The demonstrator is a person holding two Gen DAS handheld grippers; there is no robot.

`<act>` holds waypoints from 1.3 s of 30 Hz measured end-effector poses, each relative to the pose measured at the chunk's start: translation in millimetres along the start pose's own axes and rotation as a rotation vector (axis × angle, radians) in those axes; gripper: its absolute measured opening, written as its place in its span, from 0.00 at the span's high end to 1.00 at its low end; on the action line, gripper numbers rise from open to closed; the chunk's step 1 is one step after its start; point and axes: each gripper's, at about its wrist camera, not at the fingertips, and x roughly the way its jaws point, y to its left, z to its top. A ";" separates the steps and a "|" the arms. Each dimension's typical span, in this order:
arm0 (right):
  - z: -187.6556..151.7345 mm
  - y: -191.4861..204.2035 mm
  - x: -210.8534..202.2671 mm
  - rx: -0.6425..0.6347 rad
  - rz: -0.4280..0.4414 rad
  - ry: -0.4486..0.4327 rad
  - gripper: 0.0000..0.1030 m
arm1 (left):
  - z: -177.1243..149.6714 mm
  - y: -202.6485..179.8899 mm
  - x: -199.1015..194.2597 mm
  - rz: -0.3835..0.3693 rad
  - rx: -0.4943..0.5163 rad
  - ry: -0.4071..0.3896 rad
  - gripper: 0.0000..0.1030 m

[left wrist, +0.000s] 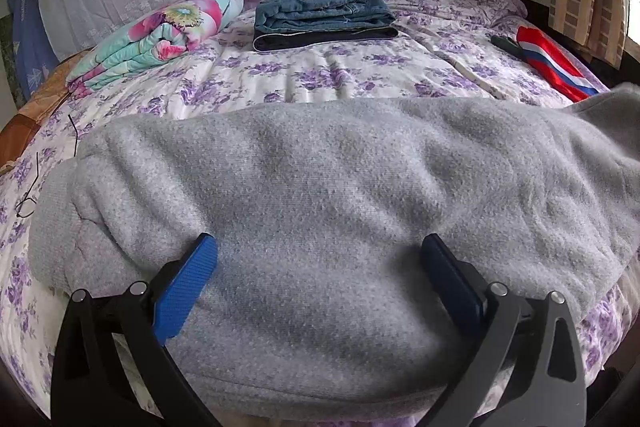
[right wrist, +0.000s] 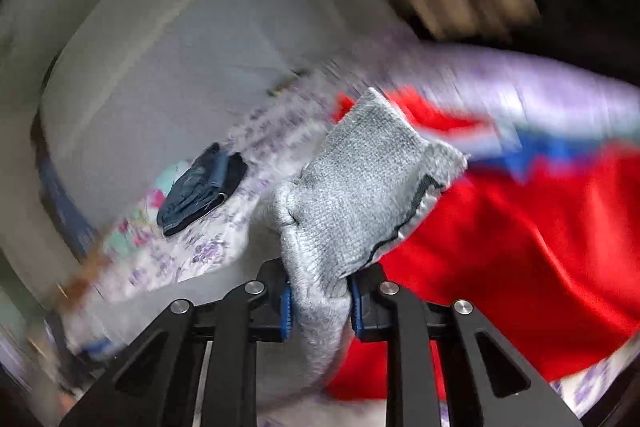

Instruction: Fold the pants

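Observation:
Grey fleece pants (left wrist: 320,203) lie across the near part of the bed, running left to right. My left gripper (left wrist: 318,247) is open, its blue fingers (left wrist: 188,283) spread wide over the pants' near edge, holding nothing. My right gripper (right wrist: 320,303) is shut on one end of the grey pants (right wrist: 360,195) and holds it lifted above the bed; that raised end also shows at the right edge of the left wrist view (left wrist: 608,119). The right wrist view is motion-blurred.
A floral purple bedspread (left wrist: 320,75) covers the bed. Folded jeans (left wrist: 324,11) and a rolled floral blanket (left wrist: 156,39) lie at the back. A red, white and blue garment (left wrist: 552,63) lies at the right, large under the right gripper (right wrist: 520,247). A black wire (left wrist: 32,187) lies at the left.

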 end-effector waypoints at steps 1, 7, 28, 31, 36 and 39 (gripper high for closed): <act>3.9 19.6 -3.5 -0.072 0.006 -0.021 0.79 | -0.8 0.7 -2.2 0.009 -0.007 -0.003 0.04; -18.4 170.1 2.7 -0.633 0.008 -0.065 0.80 | -18.7 13.0 -39.3 0.077 -0.045 -0.072 0.04; -120.8 241.3 58.0 -1.072 -0.070 0.250 0.19 | -40.8 110.3 -60.1 -0.077 -0.371 -0.060 0.04; -138.9 247.6 59.1 -1.147 -0.132 0.204 0.18 | -41.3 110.4 -59.5 -0.064 -0.364 -0.054 0.04; -131.7 247.1 13.6 -1.207 -0.033 0.217 0.09 | -44.1 120.1 -56.2 -0.071 -0.384 -0.046 0.04; -113.7 244.9 -6.8 -1.109 0.057 0.197 0.10 | -46.5 124.9 -51.0 -0.084 -0.406 -0.024 0.04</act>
